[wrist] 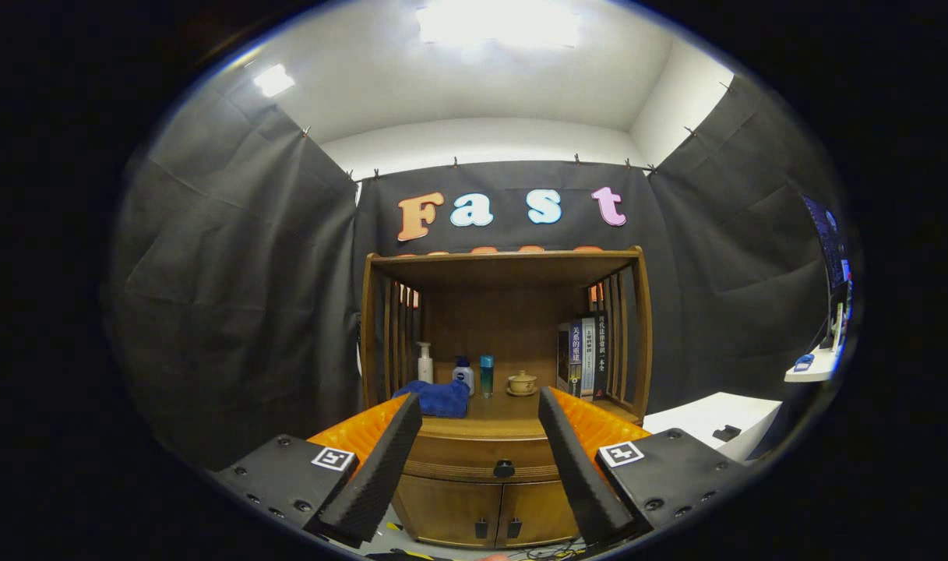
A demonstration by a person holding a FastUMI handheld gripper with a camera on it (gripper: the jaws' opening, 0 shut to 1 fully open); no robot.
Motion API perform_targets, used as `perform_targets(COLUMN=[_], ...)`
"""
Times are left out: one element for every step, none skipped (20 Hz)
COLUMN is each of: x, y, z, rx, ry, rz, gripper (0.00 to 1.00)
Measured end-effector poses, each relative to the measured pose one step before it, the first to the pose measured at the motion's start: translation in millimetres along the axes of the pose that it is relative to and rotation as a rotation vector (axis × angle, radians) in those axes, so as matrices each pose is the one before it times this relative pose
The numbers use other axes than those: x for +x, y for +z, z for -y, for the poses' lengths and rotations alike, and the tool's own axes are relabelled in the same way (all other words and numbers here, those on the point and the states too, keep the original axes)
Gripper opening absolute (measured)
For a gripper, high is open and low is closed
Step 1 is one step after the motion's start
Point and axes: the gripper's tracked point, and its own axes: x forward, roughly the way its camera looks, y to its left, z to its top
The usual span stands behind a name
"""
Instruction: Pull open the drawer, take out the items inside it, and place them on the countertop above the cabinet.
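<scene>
The gripper (480, 409) hangs with its fingers spread wide, holding nothing. Beyond them stands the wooden cabinet (505, 343), its drawer (485, 452) shut (dark knob (504, 469) centred). On the countertop (512, 417) lie a blue cloth (440, 398), bottles (425, 364), a teacup (522, 382) and books (584, 356).

Beyond the tongs (480, 413), warm polished wood — the cabinet (505, 312); soft blue cloth (440, 398) just ahead; tong pads (380, 463) matt, rough black foam.
</scene>
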Motion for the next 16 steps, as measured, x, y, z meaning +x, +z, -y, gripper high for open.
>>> perform_targets(x=[4.22, 3.56, 4.50, 5.85, 6.71, 8.64, 10.24, 11.37, 10.49, 9.22, 11.21, 9.33, 9.50, 11.42, 11.62, 9.79], y=[-4.22, -2.26, -1.64, -0.20, -1.07, -2.13, -3.22, -7.68, -11.87, -15.12, -15.89, -17.96, -18.65, -13.34, -17.13, -20.69], z=[2.56, 1.64, 0.04, -0.90, 1.25, 1.24, -0.30, 1.50, 1.95, -1.29, -0.95, 1.10, 0.59, -2.74, -0.10, 3.33], rx=[-0.00068, 0.00304, 0.00305, 0.00110, -0.00034, -0.00298, -0.01356, -0.02066, -0.02232, -0.01430, -0.00409, -0.00293, 0.00238, -0.00034, -0.00356, -0.00552], ry=[-0.00862, -0.00595, 0.00094, -0.00367, -0.00718, -0.00640, 0.00402, -0.00065, 0.00025, 0.00317, 0.00079, 0.00115, 0.00143, 0.01560, 0.01197, -0.00136], rz=[-0.00421, -0.00307, 0.00550, 0.00927, 0.01411, 0.01665, 0.01412, 0.00380, -0.00966, -0.01687, -0.01915, -0.02404, -0.01821, -0.00602, -0.00822, -0.02201], gripper=[0.98, 0.98, 0.98, 0.98, 0.98, 0.98, 0.98, 0.98, 0.98, 0.98, 0.98, 0.98, 0.98, 0.98, 0.98, 0.98])
